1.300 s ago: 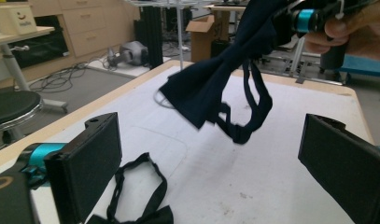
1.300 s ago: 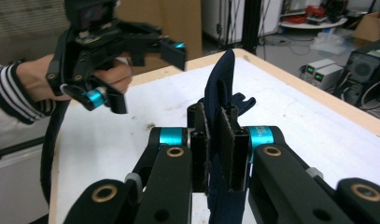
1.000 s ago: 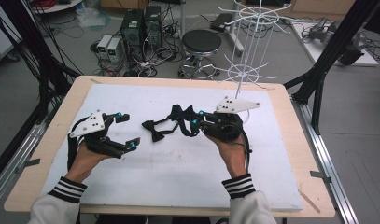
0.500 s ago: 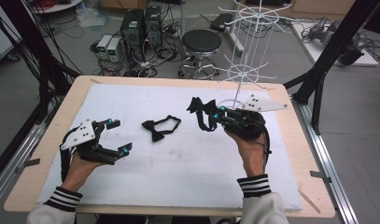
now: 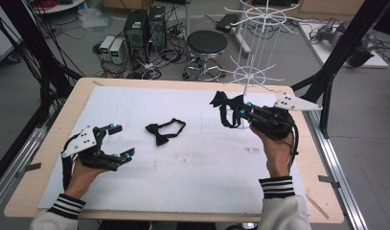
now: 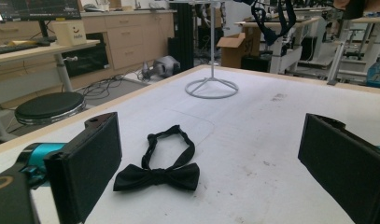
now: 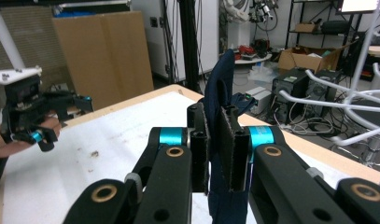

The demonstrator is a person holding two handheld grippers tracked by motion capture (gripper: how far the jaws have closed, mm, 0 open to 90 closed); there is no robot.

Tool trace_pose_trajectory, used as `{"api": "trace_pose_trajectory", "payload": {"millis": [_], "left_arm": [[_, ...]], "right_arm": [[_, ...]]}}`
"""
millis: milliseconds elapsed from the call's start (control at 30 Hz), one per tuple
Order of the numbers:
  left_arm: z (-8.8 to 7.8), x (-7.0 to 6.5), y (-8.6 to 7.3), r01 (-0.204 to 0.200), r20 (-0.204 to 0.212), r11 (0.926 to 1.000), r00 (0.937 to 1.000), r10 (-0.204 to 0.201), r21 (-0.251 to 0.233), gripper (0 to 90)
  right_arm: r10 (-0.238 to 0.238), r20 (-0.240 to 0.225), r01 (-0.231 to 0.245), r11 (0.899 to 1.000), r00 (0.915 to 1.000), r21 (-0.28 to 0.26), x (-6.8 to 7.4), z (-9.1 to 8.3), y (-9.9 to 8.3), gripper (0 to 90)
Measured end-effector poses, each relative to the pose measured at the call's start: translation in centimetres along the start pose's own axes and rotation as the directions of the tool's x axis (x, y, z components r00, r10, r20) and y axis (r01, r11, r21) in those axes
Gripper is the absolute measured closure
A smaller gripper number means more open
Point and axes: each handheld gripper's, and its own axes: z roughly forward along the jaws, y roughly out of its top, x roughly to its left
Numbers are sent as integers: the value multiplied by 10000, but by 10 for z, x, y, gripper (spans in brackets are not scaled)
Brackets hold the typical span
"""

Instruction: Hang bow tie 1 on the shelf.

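On the table: white mat (image 5: pixel 183 167) over a wooden top (image 5: pixel 82 93), stained in spots.
Behind: stool (image 5: pixel 207 44), computers, cables on grey floor.
Far right edge: white wire rack (image 5: pixel 252 52).
Right gripper (image 5: pixel 235 109): clamped on dark bow tie (image 5: pixel 223 100), lifted beside rack.
Left gripper (image 5: pixel 120 141): jaws wide, nothing between.
Black bow tie (image 5: pixel 163 132): flat mid-mat, open space around.
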Motion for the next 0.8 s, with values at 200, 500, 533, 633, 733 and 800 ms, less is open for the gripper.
{"api": "trace_pose_trajectory", "payload": {"millis": [200, 500, 533, 633, 733, 800], "left_arm": [[-2, 0, -5, -125, -240, 9997, 9996, 120, -231, 66], [-4, 2, -7, -207, -260, 9995, 9995, 201, -258, 66], [-4, 1, -7, -194, -254, 9995, 9995, 187, -258, 66], [-5, 2, -7, -186, -284, 9994, 9994, 178, -296, 66], [-6, 3, -7, -104, -307, 9995, 9995, 95, -303, 66], [-7, 3, -7, -91, -320, 9994, 9995, 81, -326, 66]], "right_arm": [[-7, 241, 7, 10000, 9997, -17, -13, -4, 5, 839], [-179, 404, 181, 9998, 9990, -48, -26, -6, 13, 838], [-139, 405, 141, 9999, 9991, -40, -27, -7, 13, 838], [-169, 488, 170, 9999, 9987, -20, -32, -7, 15, 838], [-207, 574, 204, 9998, 9981, 49, -35, -7, 16, 838], [-245, 651, 239, 9997, 9976, 101, -38, -6, 16, 838]]}}
